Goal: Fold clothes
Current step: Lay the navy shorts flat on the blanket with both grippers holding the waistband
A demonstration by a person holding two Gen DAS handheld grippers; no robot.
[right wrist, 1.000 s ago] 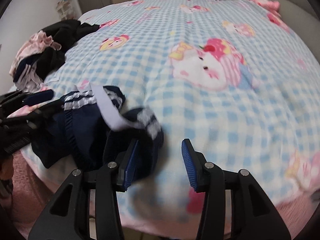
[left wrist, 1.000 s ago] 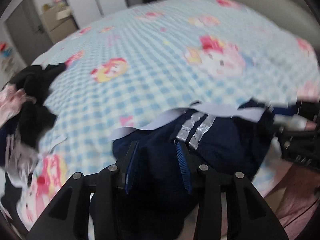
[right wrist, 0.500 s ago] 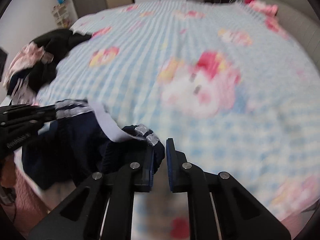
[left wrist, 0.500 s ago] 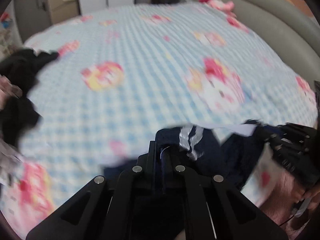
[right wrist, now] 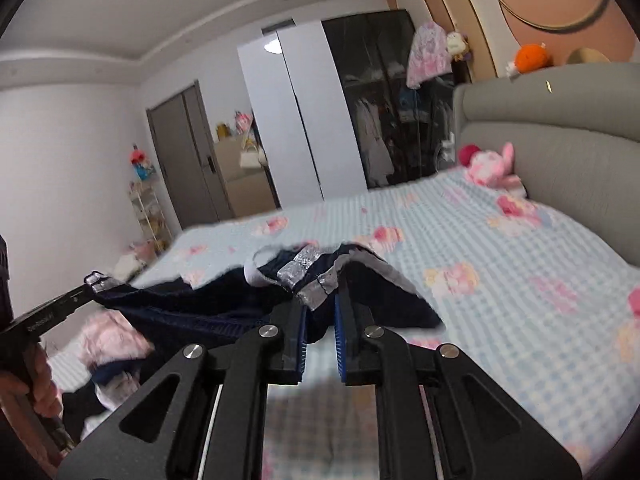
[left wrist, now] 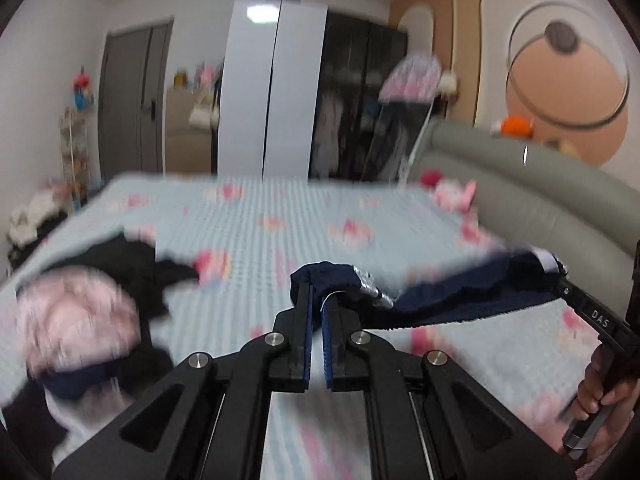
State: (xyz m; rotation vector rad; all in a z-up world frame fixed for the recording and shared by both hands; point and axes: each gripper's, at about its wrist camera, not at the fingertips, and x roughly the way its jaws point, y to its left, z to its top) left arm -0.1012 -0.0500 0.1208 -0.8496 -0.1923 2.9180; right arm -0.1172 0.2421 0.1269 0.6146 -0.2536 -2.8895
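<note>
Nearest me, the left gripper [left wrist: 316, 308] and the right gripper [right wrist: 320, 312] each have their fingers pinched tight on an edge of the navy garment [left wrist: 460, 296], holding it stretched between them clear above the bed [right wrist: 500, 280], likely to straighten it for folding, while the unfolded pile [left wrist: 80, 320] waits at nine o'clock.

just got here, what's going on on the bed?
A person is starting to fold a navy garment. The left tongs and right tongs are each shut on an end of it, and it hangs stretched between them above the checked blanket. A pile of other clothes, pink and black, lies unfolded at the left side of the bed. Nothing is folded yet.
</note>
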